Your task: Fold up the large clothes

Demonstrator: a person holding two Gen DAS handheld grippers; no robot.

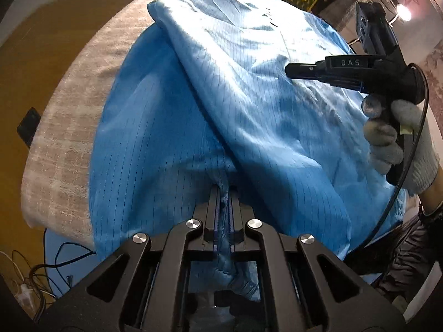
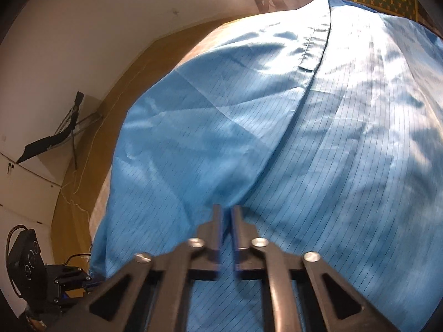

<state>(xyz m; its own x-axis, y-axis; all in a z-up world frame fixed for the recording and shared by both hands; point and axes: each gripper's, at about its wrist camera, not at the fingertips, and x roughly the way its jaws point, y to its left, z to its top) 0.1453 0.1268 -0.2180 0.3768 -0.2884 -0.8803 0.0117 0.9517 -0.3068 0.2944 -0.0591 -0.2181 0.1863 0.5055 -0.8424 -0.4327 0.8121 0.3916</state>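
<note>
I have the left gripper [image 1: 223, 191] clamped on a hem fold of the blue garment [image 1: 221, 110], spread over the towel-covered table [image 1: 63, 138]; right gripper [image 2: 227, 210] at 3 o'clock pinches cloth too (ready to lift both corners

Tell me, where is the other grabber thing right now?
In the left wrist view, the right gripper is at the upper right, held by a gloved hand over the blue garment.
</note>
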